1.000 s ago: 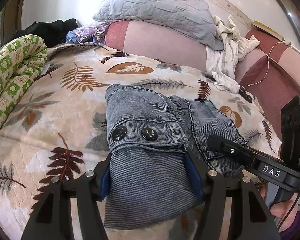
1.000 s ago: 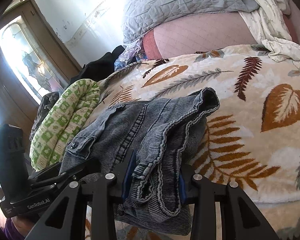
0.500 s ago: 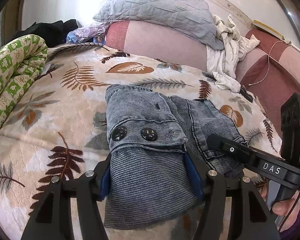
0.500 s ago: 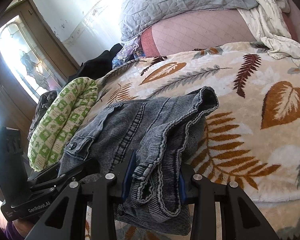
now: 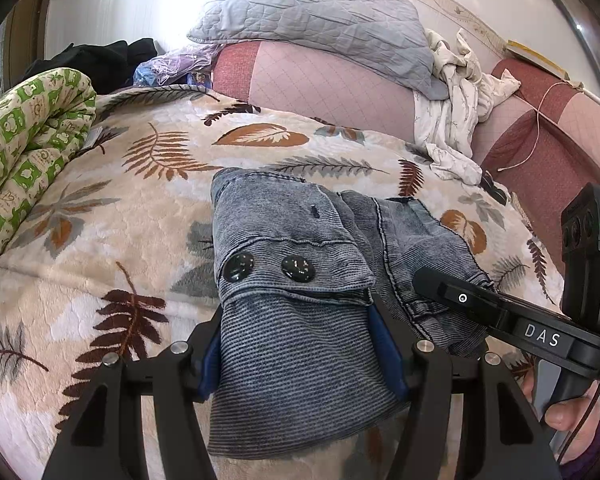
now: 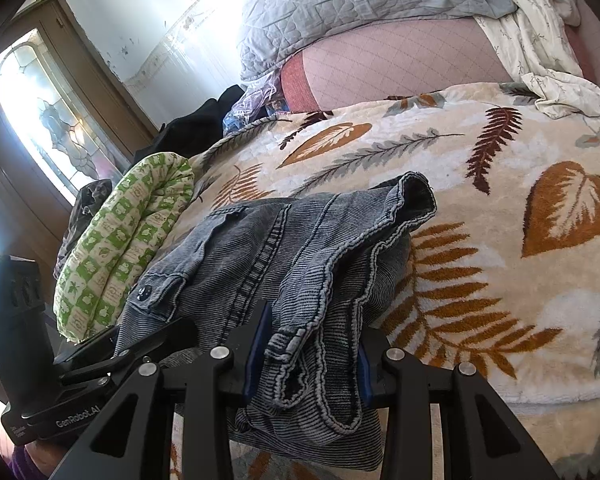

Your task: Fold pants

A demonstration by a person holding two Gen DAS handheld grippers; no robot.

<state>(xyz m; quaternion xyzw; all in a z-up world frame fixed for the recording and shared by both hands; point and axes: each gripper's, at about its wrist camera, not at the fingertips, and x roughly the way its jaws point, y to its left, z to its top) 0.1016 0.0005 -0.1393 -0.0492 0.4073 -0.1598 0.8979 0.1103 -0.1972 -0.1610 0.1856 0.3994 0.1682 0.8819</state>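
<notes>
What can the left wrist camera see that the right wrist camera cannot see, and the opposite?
Only the left wrist view shows two dark buttons on the pants, a thin cord on the red cushion, and the right gripper from outside. Only the right wrist view shows the window and the left gripper from outside. Both show the grey pants clamped in each gripper, the leaf blanket, the green quilt and the grey pillow.

"DAS" in white on the right tool [image 5: 432, 284], "GenRobot.AI" on the left tool [image 6: 148, 340]
</notes>
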